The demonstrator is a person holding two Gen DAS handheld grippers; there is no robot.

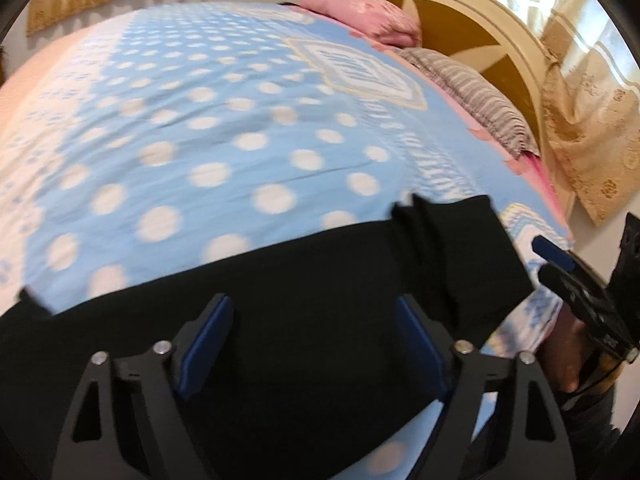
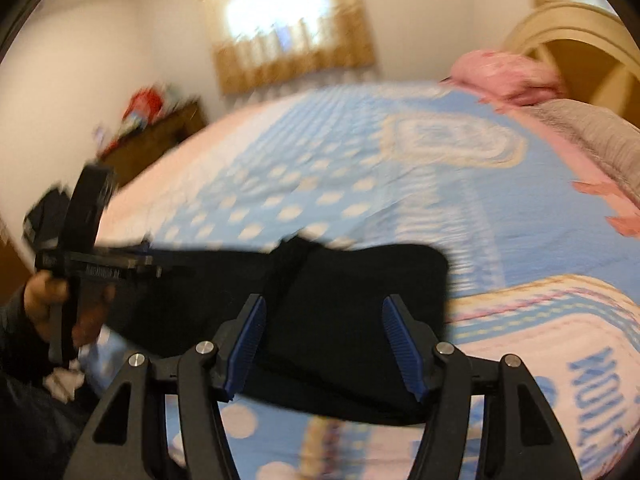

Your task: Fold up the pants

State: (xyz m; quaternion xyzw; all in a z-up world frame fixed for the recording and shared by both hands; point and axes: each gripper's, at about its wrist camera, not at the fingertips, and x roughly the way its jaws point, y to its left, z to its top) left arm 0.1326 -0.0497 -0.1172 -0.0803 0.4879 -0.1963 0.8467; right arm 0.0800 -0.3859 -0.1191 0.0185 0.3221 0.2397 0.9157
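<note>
Releasing: both grippers hang over black pants [image 1: 320,280] on bed [image 1: 240,128].
left gripper [image 1: 312,344]: jaws apart, holding nothing.
right gripper [image 2: 324,344]: jaws apart, holding nothing.
risk: loose fold may spring open; a finger could snag cloth.

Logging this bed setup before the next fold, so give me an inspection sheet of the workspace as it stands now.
Surface: bed with a blue bedspread with white dots, lightly wrinkled.
Job's things: black pants lying flat along the near edge of the bed, a bunched ridge across the middle.
Clutter: pink pillow and striped grey pillow at the headboard end.
Grippers: left gripper open above the pants; right gripper open above the pants; nothing pinched in either.
Cables: nothing seen.
Surroundings: cream headboard, gold curtains, a dark wooden cabinet with blurred items on top.
</note>
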